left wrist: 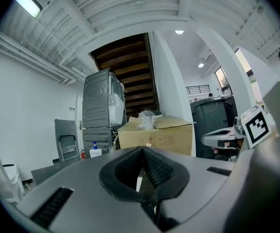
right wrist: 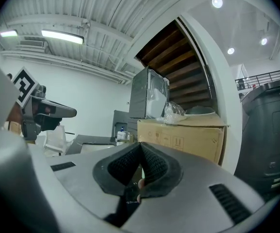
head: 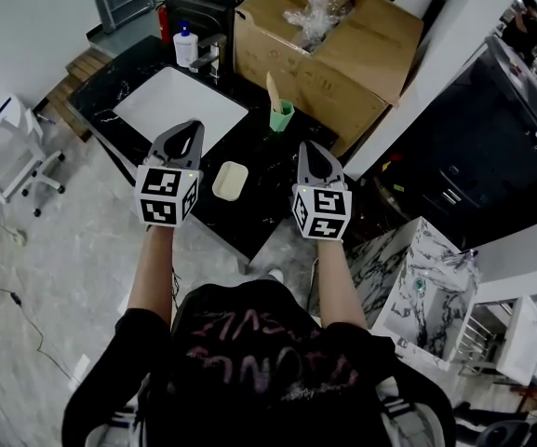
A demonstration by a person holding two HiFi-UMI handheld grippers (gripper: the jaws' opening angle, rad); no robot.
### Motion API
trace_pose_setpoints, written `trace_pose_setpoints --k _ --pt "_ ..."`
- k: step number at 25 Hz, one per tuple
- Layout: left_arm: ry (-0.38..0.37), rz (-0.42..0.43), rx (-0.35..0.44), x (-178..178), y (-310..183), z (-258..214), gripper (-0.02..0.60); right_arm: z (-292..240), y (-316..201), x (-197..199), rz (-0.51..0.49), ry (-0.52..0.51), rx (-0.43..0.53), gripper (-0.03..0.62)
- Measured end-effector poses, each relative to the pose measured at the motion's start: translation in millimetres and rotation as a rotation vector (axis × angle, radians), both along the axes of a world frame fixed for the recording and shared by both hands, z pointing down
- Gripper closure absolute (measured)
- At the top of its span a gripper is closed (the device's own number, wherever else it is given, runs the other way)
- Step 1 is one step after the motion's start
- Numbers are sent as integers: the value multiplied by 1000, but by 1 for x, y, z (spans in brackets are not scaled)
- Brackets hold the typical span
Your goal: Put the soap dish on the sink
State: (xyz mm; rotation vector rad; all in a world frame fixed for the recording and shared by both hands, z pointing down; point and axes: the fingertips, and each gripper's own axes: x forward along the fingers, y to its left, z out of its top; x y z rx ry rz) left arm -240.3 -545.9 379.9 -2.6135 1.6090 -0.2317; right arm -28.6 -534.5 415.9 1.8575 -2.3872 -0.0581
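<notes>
A cream soap dish (head: 231, 180) lies on the black marble counter (head: 263, 170), to the right of the white sink basin (head: 180, 108). My left gripper (head: 194, 126) hovers left of the dish, over the basin's near corner, with its jaws shut on nothing. My right gripper (head: 303, 147) is held to the right of the dish, also shut and empty. In the left gripper view the left gripper (left wrist: 142, 149) has its ribbed pads meeting at the tip. The right gripper view shows the right gripper (right wrist: 140, 144) closed the same way. The dish is hidden in both gripper views.
A green cup (head: 281, 115) with a stick in it stands behind the dish. A soap bottle (head: 185, 45) and faucet (head: 210, 59) sit behind the basin. A large cardboard box (head: 328, 45) fills the back right. A marble block (head: 415, 277) stands on the floor at right.
</notes>
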Motion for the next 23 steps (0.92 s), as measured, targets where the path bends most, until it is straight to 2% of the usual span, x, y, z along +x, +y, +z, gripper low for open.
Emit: trace_pose_setpoints --k 23 --pt "10 16 -22 8 1 12 566 -5 -4 11 17 12 10 582"
